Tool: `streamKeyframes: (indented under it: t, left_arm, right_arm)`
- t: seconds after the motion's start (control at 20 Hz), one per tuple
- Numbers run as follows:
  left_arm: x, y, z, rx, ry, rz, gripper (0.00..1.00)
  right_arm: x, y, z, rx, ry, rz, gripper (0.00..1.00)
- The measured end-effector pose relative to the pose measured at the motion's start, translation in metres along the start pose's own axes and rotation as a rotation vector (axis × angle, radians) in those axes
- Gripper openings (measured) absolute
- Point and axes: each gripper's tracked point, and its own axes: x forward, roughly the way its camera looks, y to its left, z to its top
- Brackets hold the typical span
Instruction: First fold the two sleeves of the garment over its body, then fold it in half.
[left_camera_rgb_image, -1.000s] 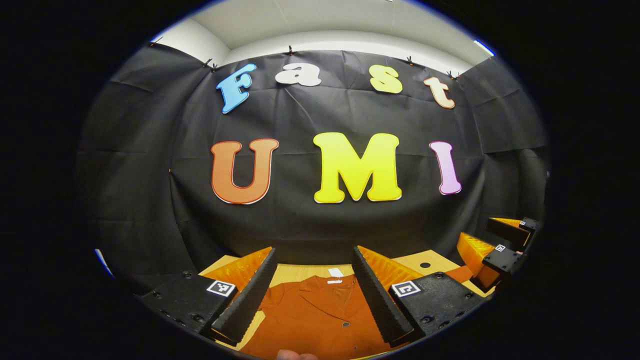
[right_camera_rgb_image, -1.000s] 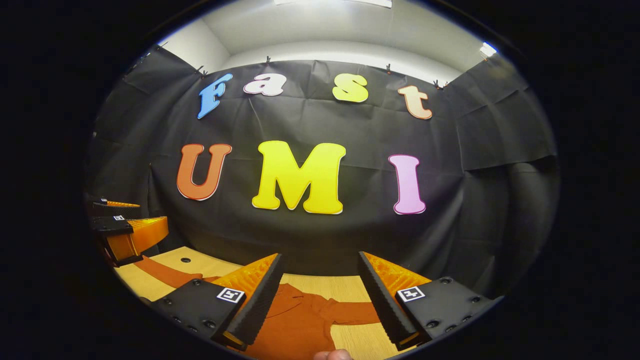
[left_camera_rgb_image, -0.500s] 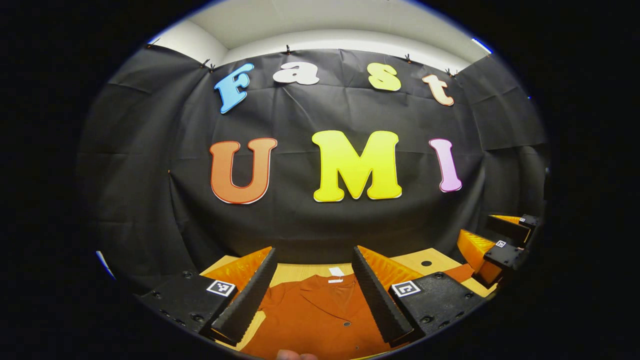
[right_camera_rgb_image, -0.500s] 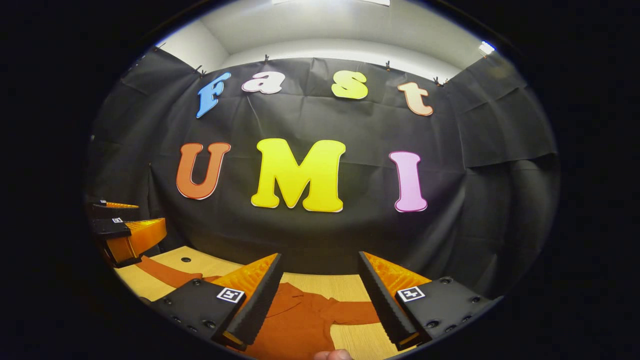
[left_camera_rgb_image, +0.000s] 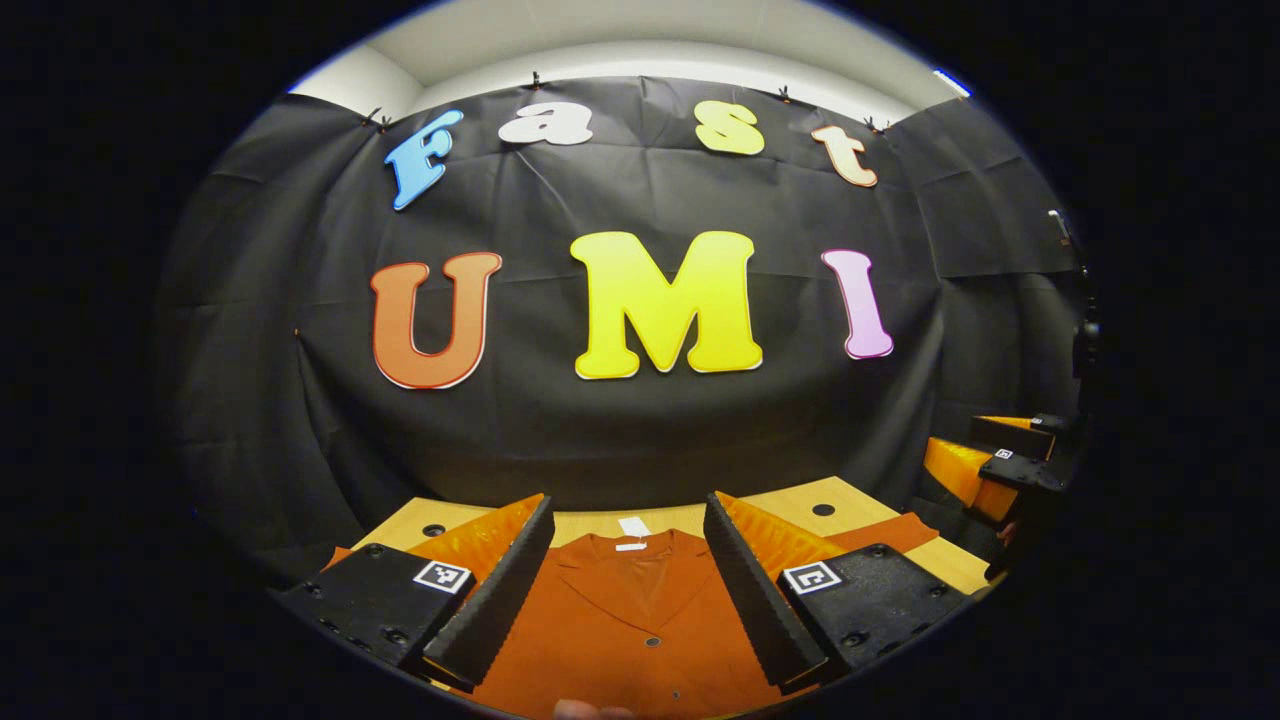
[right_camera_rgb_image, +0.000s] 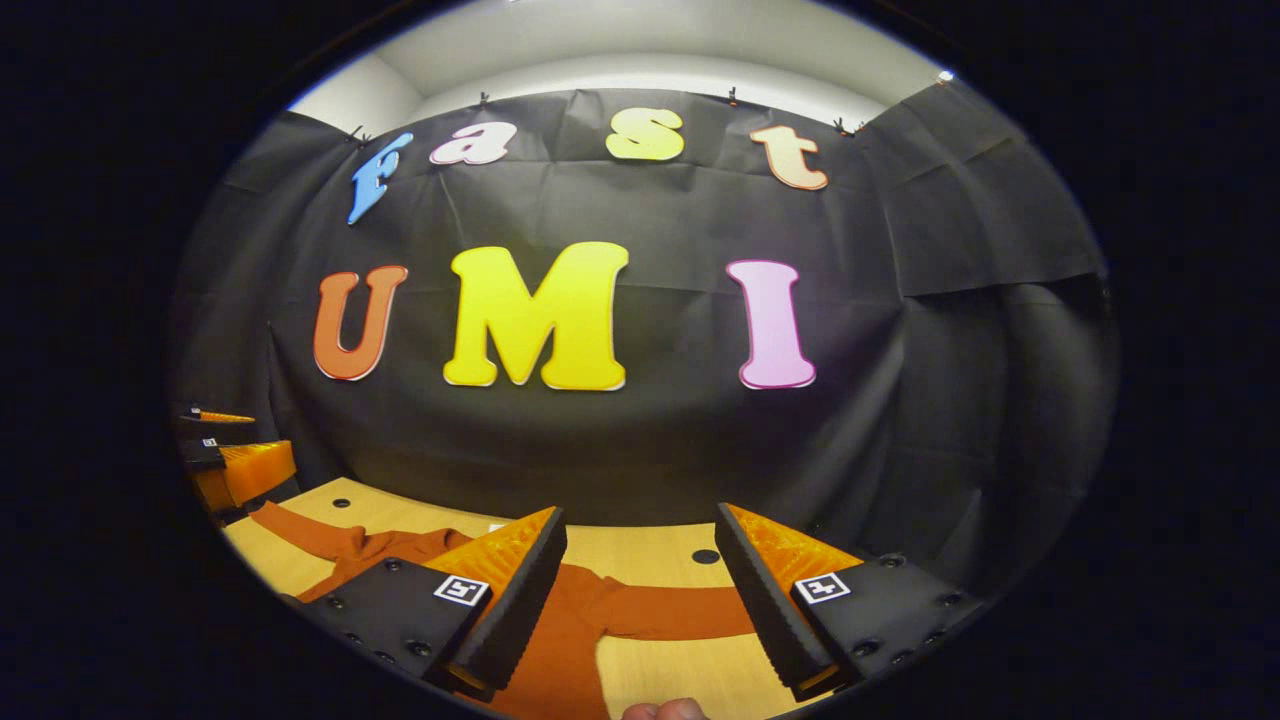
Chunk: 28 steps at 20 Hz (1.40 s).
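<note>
A rust-orange buttoned shirt (left_camera_rgb_image: 640, 630) lies flat on the wooden table (left_camera_rgb_image: 790, 500), collar toward the black cloth wall, both sleeves spread out. My left gripper (left_camera_rgb_image: 625, 520) hovers open above the collar and chest, nothing between its fingers. In the right gripper view the shirt's right sleeve (right_camera_rgb_image: 680, 612) runs across the table between the fingers of my right gripper (right_camera_rgb_image: 640, 530), which is open and held above it. The left sleeve (right_camera_rgb_image: 310, 530) stretches toward the other gripper (right_camera_rgb_image: 225, 460) at the far left. The right gripper (left_camera_rgb_image: 990, 465) also shows at the right edge of the left gripper view.
The black cloth wall stands close behind the table's far edge. Small round holes (left_camera_rgb_image: 823, 510) (right_camera_rgb_image: 705, 556) dot the tabletop (right_camera_rgb_image: 650, 545). A fingertip (right_camera_rgb_image: 660, 710) shows at the bottom of each view.
Both grippers have tipped downward and shifted, so more table and shirt show. The right gripper now looks over the right sleeve; the left sits centred on the collar. Both stay open.
</note>
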Motion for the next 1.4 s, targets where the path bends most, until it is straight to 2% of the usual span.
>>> streamKeyframes:
  t: [0.2,0.45,0.55,0.7,0.8,1.0,1.15,1.4]
  left_arm:
    - [0.018,-0.03,-0.009,0.028,0.039,-0.015,0.97]
    - [0.034,-0.07,-0.009,0.1,0.066,-0.047,0.98]
    - [0.039,-0.083,-0.013,0.118,0.085,-0.051,0.99]
    - [0.044,-0.096,-0.014,0.131,0.106,-0.047,0.99]
    - [0.047,-0.1,-0.02,0.13,0.138,-0.043,0.99]
    - [0.05,-0.093,-0.034,0.149,0.203,-0.007,0.99]
    - [0.054,-0.088,-0.045,0.155,0.247,0.013,0.99]
    - [0.059,-0.091,-0.055,0.178,0.282,0.029,0.99]
  right_arm:
    - [0.036,-0.08,-0.017,-0.006,0.048,-0.06,0.94]
    - [0.093,-0.165,-0.051,-0.023,0.141,-0.061,0.95]
    - [0.117,-0.196,-0.077,0.028,0.198,-0.069,0.94]
    - [0.147,-0.228,-0.137,0.115,0.335,-0.072,0.95]
    - [0.165,-0.241,-0.181,0.183,0.411,-0.056,0.95]
    - [0.191,-0.265,-0.25,0.347,0.534,-0.073,0.97]
    - [0.202,-0.27,-0.292,0.466,0.609,-0.06,0.96]
    - [0.213,-0.258,-0.335,0.609,0.699,-0.034,0.96]
